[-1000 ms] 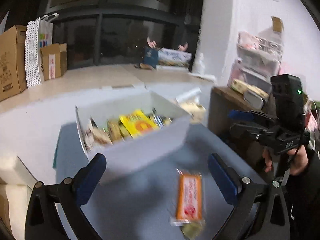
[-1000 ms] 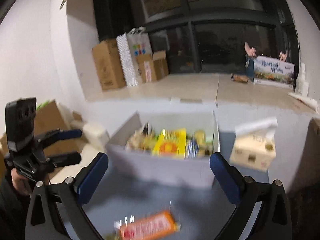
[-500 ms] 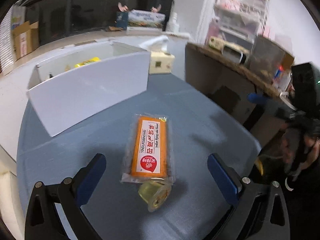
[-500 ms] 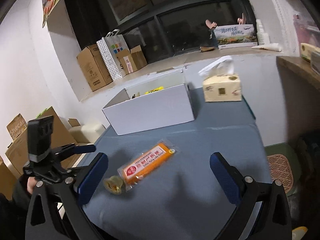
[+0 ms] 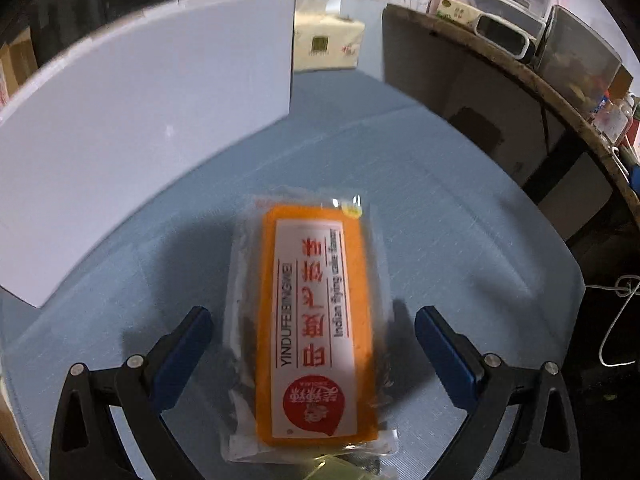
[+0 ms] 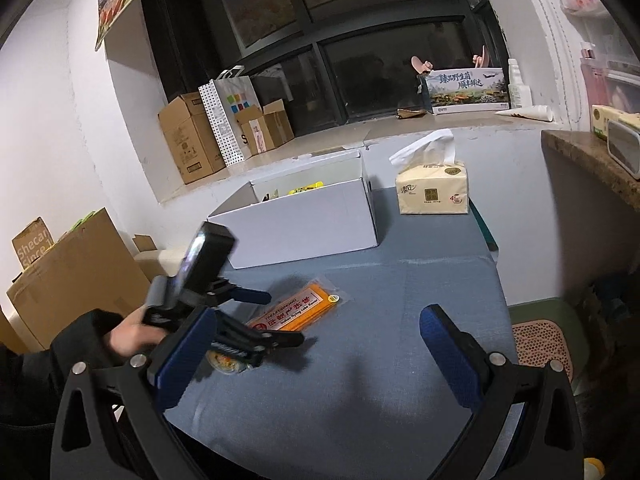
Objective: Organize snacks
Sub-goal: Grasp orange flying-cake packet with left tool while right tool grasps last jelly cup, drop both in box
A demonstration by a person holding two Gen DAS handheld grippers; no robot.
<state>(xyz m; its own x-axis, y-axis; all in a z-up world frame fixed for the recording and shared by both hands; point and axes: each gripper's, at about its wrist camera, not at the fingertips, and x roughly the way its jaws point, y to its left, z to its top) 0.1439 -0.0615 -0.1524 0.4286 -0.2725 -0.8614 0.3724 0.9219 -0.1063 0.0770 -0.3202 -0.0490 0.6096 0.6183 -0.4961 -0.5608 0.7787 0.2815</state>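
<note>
An orange flat snack pack (image 5: 316,320) in clear wrap lies on the blue table. My left gripper (image 5: 312,336) is open, its fingers either side of the pack, low over it. The right wrist view shows the same pack (image 6: 298,311) with the left gripper (image 6: 286,318) over it. A small round yellow snack (image 6: 226,362) lies at the pack's near end. The white box (image 6: 304,228) holding snacks stands behind. My right gripper (image 6: 316,344) is open and empty, above the table to the right.
A tissue pack (image 6: 434,190) stands right of the white box. A brown counter (image 5: 520,80) with containers edges the table on the right. Cardboard boxes (image 6: 72,276) stand left of the table and on the window ledge.
My left gripper has moved forward and down until its fingers straddle the orange pack. The right gripper has held roughly still, looking on.
</note>
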